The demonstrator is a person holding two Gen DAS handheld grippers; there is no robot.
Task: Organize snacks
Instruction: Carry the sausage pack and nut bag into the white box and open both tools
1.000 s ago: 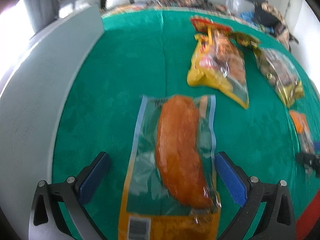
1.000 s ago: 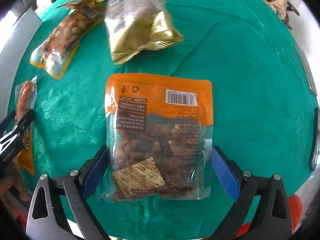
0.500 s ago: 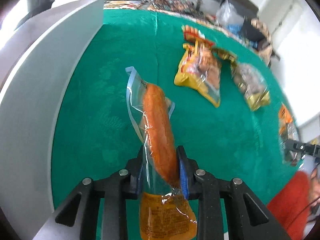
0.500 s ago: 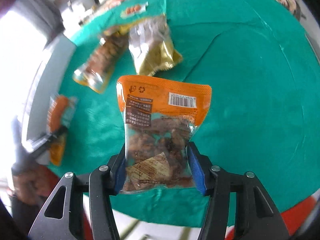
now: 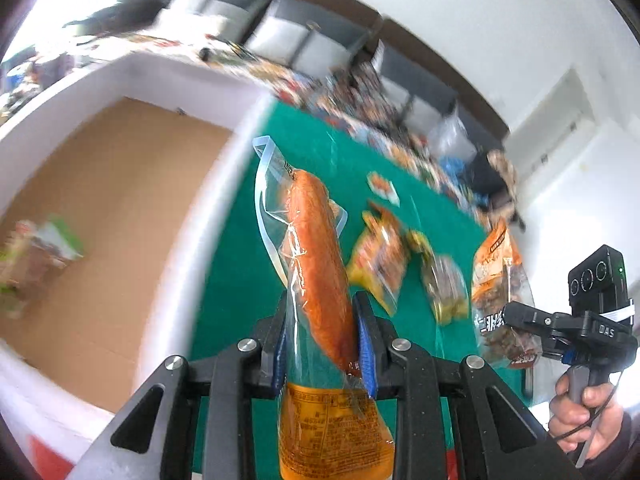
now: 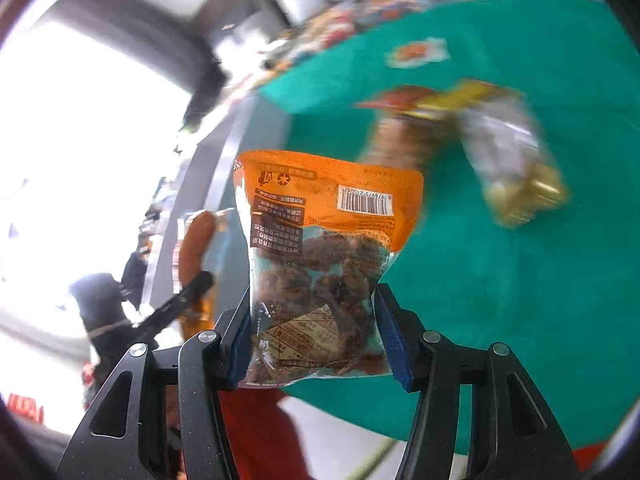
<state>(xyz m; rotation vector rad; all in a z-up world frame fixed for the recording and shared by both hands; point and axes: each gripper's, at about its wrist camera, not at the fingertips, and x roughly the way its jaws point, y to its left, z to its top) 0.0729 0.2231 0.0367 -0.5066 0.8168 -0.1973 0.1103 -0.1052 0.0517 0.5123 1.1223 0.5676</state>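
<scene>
Two grippers, both loaded. Left gripper is clamped narrow on one sausage pack, a clear sleeve with an orange printed end; the sausage sticks up and away from the pads, lifted off the green tablecloth. In the right wrist view the same pack shows at the left, pinched by the left gripper's dark finger.

Right gripper squeezes one orange-topped pouch of brown snack pieces at its lower end, blue pads pressing both sides, barcode side facing the camera, pouch raised above the cloth. From the left wrist view that pouch hangs at the far right, with one hand gripping the tool handle.

One open cardboard box with white flaps sits left of the cloth; one green and white packet lies inside, blurred.

On the cloth, three loose packs: one yellow nut bag, one clear bag with gold end just right of it, one small white sachet farther off. Right wrist view shows the same three: nut bag, gold-end bag, sachet. Background clutter is too blurred to count.
</scene>
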